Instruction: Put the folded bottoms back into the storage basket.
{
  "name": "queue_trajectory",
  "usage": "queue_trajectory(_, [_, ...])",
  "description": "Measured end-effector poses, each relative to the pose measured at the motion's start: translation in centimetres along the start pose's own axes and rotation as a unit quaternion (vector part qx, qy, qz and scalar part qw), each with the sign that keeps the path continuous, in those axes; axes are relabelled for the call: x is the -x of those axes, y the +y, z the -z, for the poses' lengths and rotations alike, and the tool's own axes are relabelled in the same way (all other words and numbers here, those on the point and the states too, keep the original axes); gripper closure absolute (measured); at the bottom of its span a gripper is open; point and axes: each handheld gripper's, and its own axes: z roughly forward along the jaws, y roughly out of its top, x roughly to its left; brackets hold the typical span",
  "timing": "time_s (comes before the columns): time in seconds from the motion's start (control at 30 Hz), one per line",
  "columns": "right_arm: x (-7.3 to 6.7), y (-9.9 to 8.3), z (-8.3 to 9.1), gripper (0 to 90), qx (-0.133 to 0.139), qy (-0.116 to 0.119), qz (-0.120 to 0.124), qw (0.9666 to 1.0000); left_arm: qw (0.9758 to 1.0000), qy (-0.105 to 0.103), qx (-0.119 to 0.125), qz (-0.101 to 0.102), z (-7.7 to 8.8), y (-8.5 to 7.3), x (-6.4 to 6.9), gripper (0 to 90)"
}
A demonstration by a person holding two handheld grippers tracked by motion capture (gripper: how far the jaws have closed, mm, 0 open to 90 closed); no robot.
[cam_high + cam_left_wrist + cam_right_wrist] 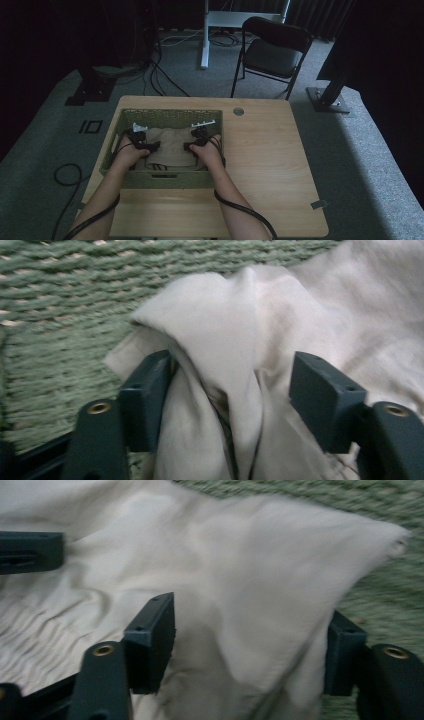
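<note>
Beige cloth (170, 145) lies in the green basket (165, 180) on the table (270, 165), spread side to side. Left tongs (235, 390) and right tongs (250, 640) both gape, cloth bunched between jaws.

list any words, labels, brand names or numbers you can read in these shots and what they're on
None can be read.
The beige cloth in the green woven basket shows no print or tag in either gripper view.
The left gripper and right gripper jaws are plain, unmarked.
The wooden table and black folding chair carry no visible lettering.
</note>
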Motion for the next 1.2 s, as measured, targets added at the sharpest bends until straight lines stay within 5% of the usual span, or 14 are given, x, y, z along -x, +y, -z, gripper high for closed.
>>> queue_trajectory(0.17, [0.4, 0.4, 0.6, 20.8, 0.019, 0.017, 0.012, 0.9996, 0.9982, 0.032, 0.038, 0.034, 1.1, 0.9, -0.3, 24.4])
queue_trajectory(0.33, [0.5, 1.3, 1.9, 15.8, 0.046, 0.008, 0.029, 0.9985, 0.9977, 0.012, 0.059, 0.031, 2.7, 2.0, 0.1, 22.8])
queue_trajectory(0.53, [0.0, 2.6, 4.3, 15.3, 0.071, 0.013, 0.043, 0.9964, 0.9974, -0.021, 0.057, 0.040, 4.2, 2.7, 1.3, 19.2])
queue_trajectory(0.9, [-0.2, 2.8, 6.8, 14.9, 0.089, 0.015, 0.067, 0.9937, 0.9959, -0.042, 0.076, 0.027, 7.5, 3.5, 2.6, 18.7])
queue_trajectory(1.2, [-0.3, 3.1, 8.8, 14.2, 0.099, 0.024, 0.090, 0.9908, 0.9945, -0.037, 0.098, 0.000, 10.2, 3.9, 3.4, 18.5])
